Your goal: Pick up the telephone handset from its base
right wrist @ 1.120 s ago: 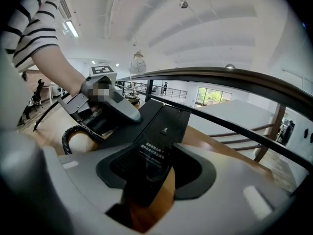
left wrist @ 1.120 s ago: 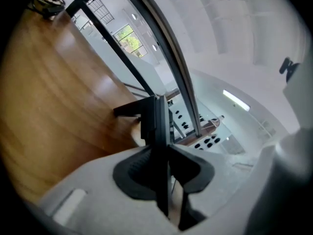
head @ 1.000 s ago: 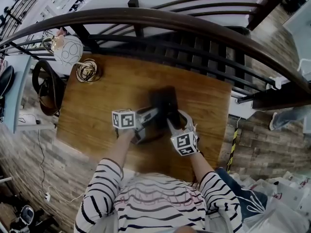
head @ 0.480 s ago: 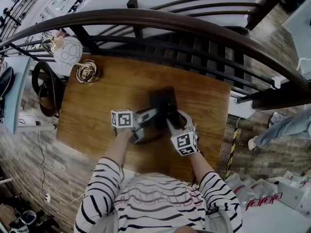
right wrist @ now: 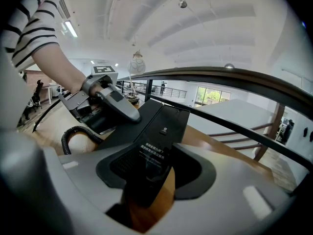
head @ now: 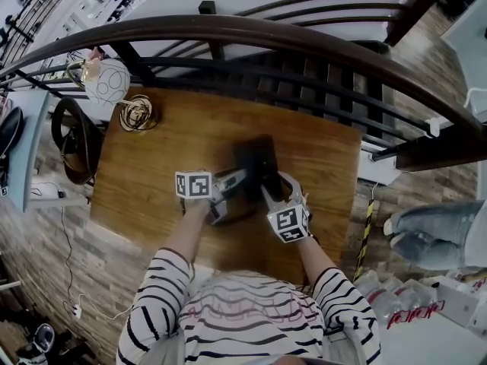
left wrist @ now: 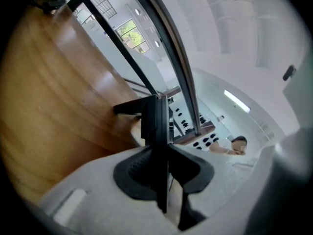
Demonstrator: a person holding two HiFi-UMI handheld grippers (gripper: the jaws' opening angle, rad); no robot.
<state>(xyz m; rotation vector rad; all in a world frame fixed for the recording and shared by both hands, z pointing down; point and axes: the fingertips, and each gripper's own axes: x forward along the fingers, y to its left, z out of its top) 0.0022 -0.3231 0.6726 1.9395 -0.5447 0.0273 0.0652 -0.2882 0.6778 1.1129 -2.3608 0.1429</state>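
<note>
A black telephone base [head: 259,154] lies in the middle of the wooden table [head: 167,150]. My right gripper [head: 272,187] comes at it from the near side. In the right gripper view its jaws [right wrist: 156,173] stand wide and clamp the base's near edge [right wrist: 161,121]. My left gripper [head: 240,182] reaches in from the left over the phone's left side, where the handset [right wrist: 90,119] and its coiled cord [right wrist: 68,133] lie. In the left gripper view the left gripper [left wrist: 161,165] is rolled on its side, its pads pressing a thin black edge [left wrist: 157,126], apparently the handset.
A dark curved railing [head: 266,33] with bars runs along the table's far side. A globe lamp [head: 106,78] and a small coiled object [head: 137,111] stand at the far left corner. A person's legs [head: 434,230] are on the floor at the right.
Both grippers and the telephone have kept still. Only the person's legs on the floor at the right have shifted.
</note>
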